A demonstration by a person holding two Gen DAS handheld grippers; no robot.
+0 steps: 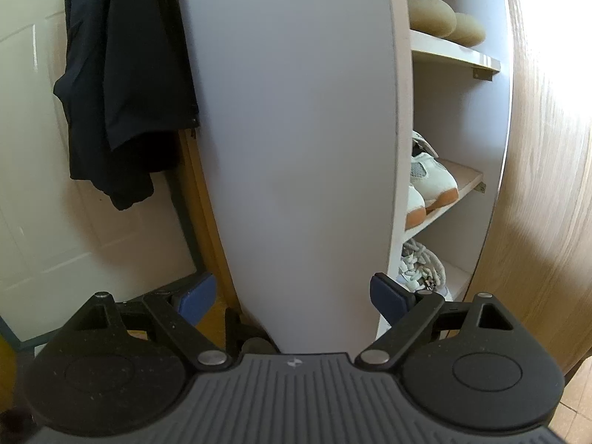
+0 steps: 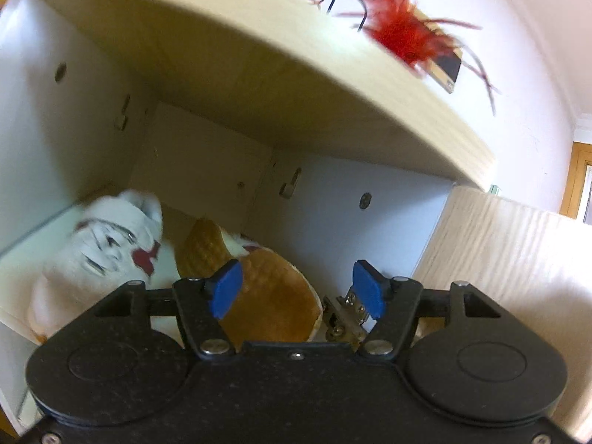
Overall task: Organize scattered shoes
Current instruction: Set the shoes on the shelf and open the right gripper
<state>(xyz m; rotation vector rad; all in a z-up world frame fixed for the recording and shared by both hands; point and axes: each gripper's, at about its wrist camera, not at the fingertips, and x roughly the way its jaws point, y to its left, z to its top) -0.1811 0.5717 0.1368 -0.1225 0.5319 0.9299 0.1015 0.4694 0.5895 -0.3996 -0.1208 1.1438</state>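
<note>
Left wrist view: left gripper (image 1: 292,298) has its jaws wide apart with nothing clamped; the edge of the open white cabinet door (image 1: 296,129) sits in the gap between the blue pads (image 1: 388,296), no contact that I can see. Past the door, shelves look stocked: beige slippers (image 1: 444,18) on the upper shelf, a white pair with gum soles (image 1: 433,181) on the middle shelf (image 1: 470,177), a grey knit pair (image 1: 421,266) lower down. Dark clothing (image 1: 122,85) hangs to the left of the door, not part of the job. Right wrist view: right gripper (image 2: 298,288) is at the mouth of a top compartment under the wooden cabinet top (image 2: 259,85), jaws apart, pads not pressing on anything. White sneaker with red mark (image 2: 111,255) lies on the shelf at left, blurred. A second shoe, tipped so its gum sole (image 2: 273,296) faces the camera, lies just ahead of and partly behind the left pad; it reads as set down, not held. Door hinge (image 2: 344,318) is near the right pad. Red feather ornament (image 2: 403,33) sits on top of the cabinet. Judgement: task looks well along, several pairs shelved. Left to do: the tipped shoe probably needs righting beside its mate; can't tell from these views whether any shoes remain on the floor.
</note>
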